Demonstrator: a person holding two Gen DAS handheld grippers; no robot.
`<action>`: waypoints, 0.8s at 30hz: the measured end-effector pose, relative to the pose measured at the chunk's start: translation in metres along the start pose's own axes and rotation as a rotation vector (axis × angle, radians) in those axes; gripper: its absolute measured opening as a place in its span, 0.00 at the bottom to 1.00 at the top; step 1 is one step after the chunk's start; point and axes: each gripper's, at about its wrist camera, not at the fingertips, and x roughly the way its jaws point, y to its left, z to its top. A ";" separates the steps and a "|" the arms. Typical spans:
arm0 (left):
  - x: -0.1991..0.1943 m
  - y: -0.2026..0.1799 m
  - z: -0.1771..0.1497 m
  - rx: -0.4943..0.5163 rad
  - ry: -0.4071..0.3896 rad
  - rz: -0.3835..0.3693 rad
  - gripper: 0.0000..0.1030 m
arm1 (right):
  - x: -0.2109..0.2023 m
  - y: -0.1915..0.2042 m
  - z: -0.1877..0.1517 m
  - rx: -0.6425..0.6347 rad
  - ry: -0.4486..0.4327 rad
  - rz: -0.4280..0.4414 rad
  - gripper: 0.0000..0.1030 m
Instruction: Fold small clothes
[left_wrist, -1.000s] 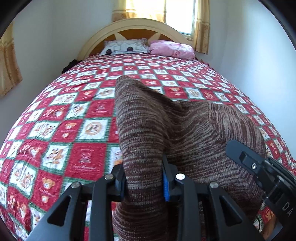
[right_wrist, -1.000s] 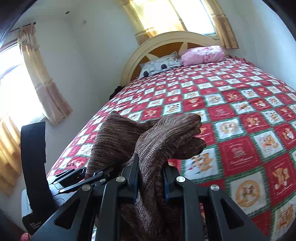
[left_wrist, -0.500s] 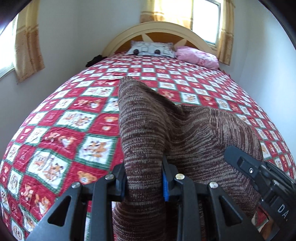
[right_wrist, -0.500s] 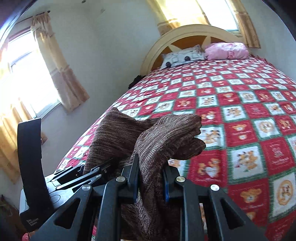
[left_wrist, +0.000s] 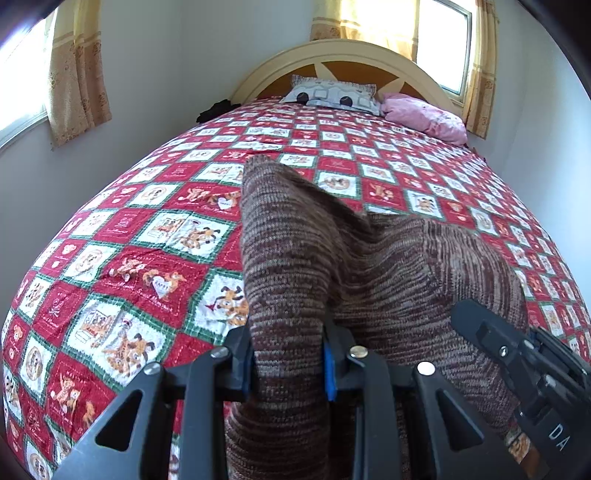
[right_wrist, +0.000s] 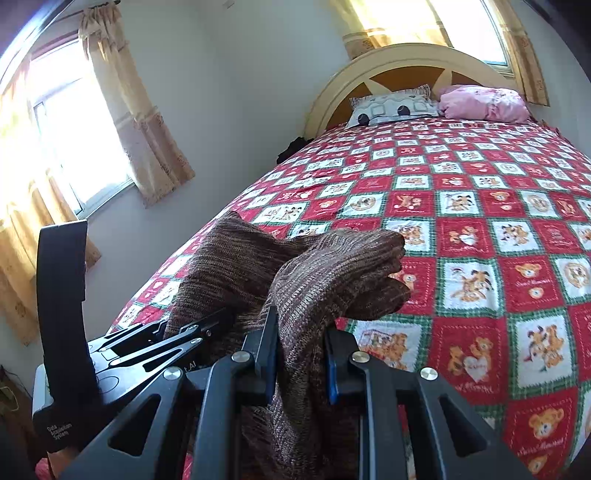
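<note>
A brown striped knit garment (left_wrist: 369, 258) hangs between my two grippers above the red patchwork bed quilt (left_wrist: 147, 236). My left gripper (left_wrist: 288, 354) is shut on one bunched edge of it. My right gripper (right_wrist: 301, 354) is shut on another edge of the garment (right_wrist: 332, 273), which bulges forward over the fingers. The right gripper also shows at the lower right of the left wrist view (left_wrist: 517, 354). The left gripper shows at the lower left of the right wrist view (right_wrist: 155, 343). The two grippers are close together, side by side.
The quilt (right_wrist: 480, 206) covers the whole bed. A patterned pillow (left_wrist: 332, 94) and a pink pillow (left_wrist: 424, 114) lie by the curved headboard (left_wrist: 351, 55). Curtained windows (right_wrist: 74, 129) are on the left wall and behind the headboard. A white wall (left_wrist: 554, 147) borders the right side.
Both grippers, still shut on the garment, have lowered and tilted upward, and shifted left; more of the left wall and window now shows. The garment keeps the same shape.
</note>
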 end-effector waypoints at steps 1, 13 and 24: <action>0.003 0.000 0.002 0.001 -0.002 0.002 0.28 | 0.005 0.000 0.001 -0.010 0.000 -0.003 0.20; 0.095 0.003 0.017 -0.024 0.041 0.026 0.28 | 0.089 -0.017 0.010 -0.233 -0.001 -0.171 0.20; 0.103 -0.006 0.008 0.028 0.027 0.090 0.41 | 0.126 -0.077 0.004 0.013 0.155 -0.071 0.21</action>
